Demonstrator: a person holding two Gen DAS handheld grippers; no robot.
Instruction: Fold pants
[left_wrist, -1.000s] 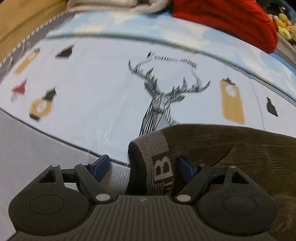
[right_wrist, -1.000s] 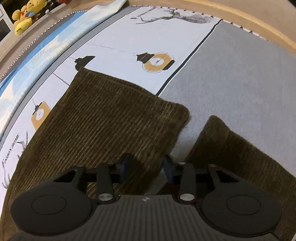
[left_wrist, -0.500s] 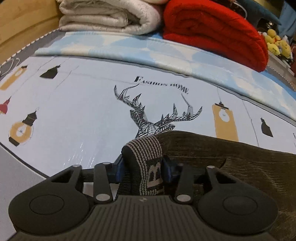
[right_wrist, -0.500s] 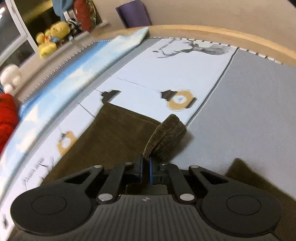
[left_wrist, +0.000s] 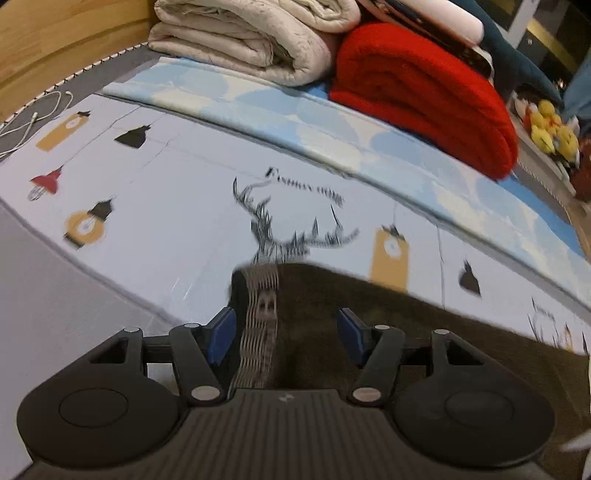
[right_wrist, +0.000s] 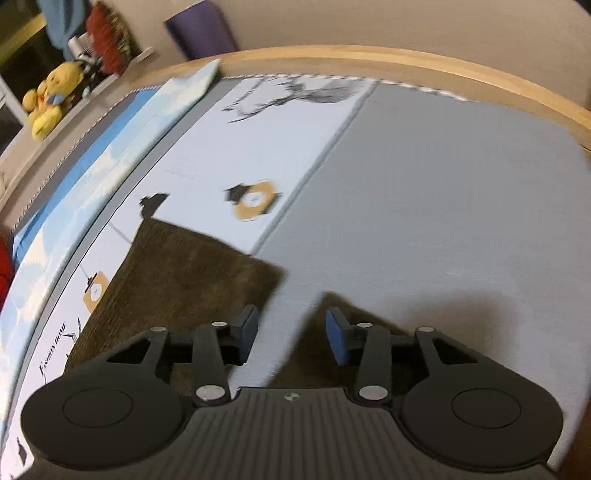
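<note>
The brown corduroy pants lie spread on the printed bed sheet, with both legs reaching away toward the grey part of the cover. The left gripper hangs over the waist end, its jaws wide apart; the striped grey waistband stands up just beside the left blue pad, and I cannot tell whether it touches it. The right gripper hovers above the hems with its jaws wide too, holding nothing, one pant leg on its left and the other leg under its right finger. Far off, a folded cream blanket and a red blanket sit stacked near the bed's edge.
</note>
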